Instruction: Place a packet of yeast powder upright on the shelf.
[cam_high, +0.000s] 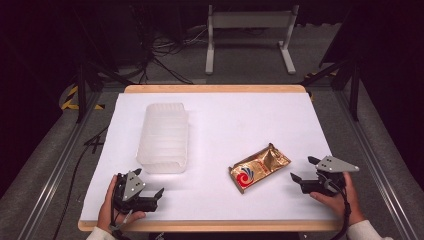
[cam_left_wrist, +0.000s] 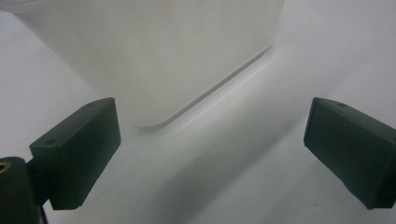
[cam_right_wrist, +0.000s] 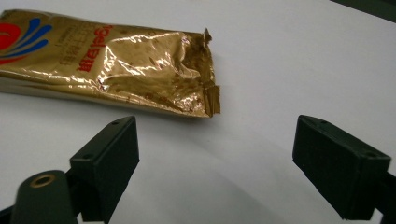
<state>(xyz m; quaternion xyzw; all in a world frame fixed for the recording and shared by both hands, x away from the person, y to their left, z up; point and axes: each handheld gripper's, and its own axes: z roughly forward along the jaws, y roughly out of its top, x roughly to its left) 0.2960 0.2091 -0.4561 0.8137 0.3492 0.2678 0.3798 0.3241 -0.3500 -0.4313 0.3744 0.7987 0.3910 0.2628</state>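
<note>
Left gripper (cam_high: 149, 186) agape, empty, near translucent plastic container (cam_high: 164, 137). Right gripper (cam_high: 303, 170) agape, empty, just right of gold foil packet (cam_high: 259, 167) on white table (cam_high: 235, 120).

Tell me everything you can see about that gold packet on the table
The gold packet is a flat foil pouch, shiny and crinkled, with a red and blue swirl logo and red lettering. One end is rumpled with a ragged, torn-looking corner. It lies flat and slanted on the white table cover, right of centre. Nothing touches it: the right gripper stands open just beside its crumpled end, jaws apart, not yet around it.
</note>
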